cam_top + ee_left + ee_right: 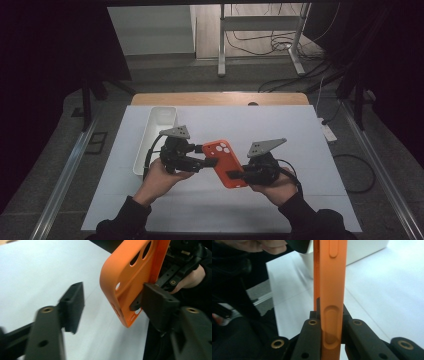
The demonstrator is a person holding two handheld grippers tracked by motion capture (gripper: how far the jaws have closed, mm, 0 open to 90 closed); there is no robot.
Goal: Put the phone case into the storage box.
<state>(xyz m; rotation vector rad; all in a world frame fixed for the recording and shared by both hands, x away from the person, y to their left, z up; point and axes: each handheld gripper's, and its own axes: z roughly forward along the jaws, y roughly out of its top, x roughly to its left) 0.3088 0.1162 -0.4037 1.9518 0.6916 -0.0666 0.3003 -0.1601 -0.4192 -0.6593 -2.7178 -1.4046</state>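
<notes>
White bench [300,150] lay below; the orange phone case [226,162] was clamped edgewise in the right tongs [239,175], so the left tongs [207,161], parted beside it, could let go.

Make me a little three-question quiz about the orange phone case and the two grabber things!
1. True or false: the right gripper is shut on the orange rubbery phone case.
2. Are the left gripper jaws open or shut?
3. What stands at the table's left? A) white rectangular plastic bin B) blue bowl C) red cup

Key: 1 true; 2 open, one pad apart from the case; 3 A
</notes>
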